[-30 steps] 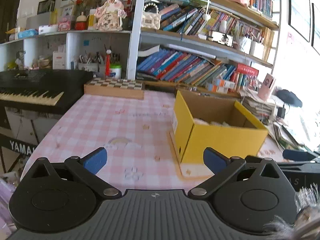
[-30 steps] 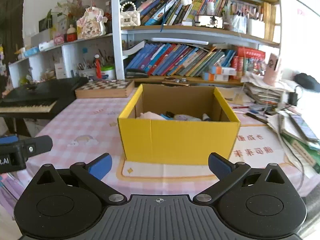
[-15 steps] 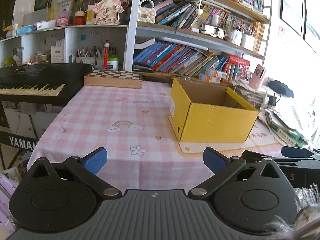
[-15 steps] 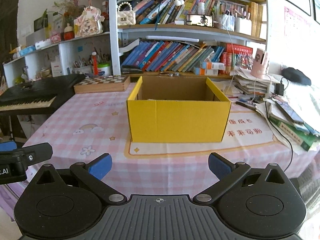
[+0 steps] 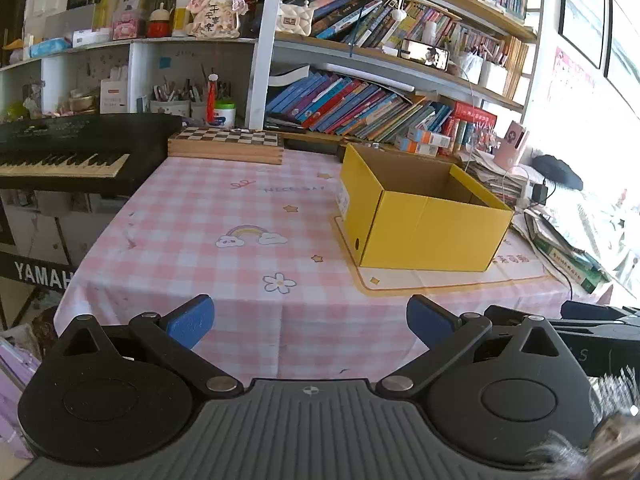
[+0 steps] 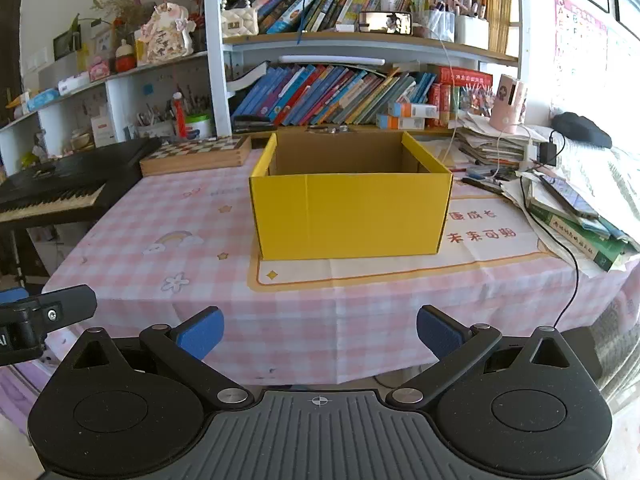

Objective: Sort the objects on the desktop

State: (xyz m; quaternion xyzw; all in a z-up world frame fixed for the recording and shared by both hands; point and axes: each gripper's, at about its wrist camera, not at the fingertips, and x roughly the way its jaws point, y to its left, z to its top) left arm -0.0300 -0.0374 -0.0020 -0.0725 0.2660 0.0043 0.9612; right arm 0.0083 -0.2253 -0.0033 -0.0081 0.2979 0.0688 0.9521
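Note:
A yellow cardboard box (image 6: 352,212) stands open on the pink checked tablecloth (image 6: 168,216); its contents are hidden from this low angle. It also shows in the left wrist view (image 5: 424,216), to the right. My left gripper (image 5: 310,320) is open and empty, held off the table's front edge. My right gripper (image 6: 320,332) is open and empty, also back from the front edge, facing the box. The left gripper's side shows at the left of the right wrist view (image 6: 40,320).
A wooden chessboard box (image 6: 196,154) lies at the table's back left. A black keyboard (image 5: 72,152) stands left of the table. Stacked books, papers and cables (image 6: 568,200) crowd the right side. Bookshelves (image 6: 360,92) rise behind.
Both grippers have pulled back and down from the box, past the table's front edge. The box's contents, visible earlier, are now hidden by its walls. Both stay open.

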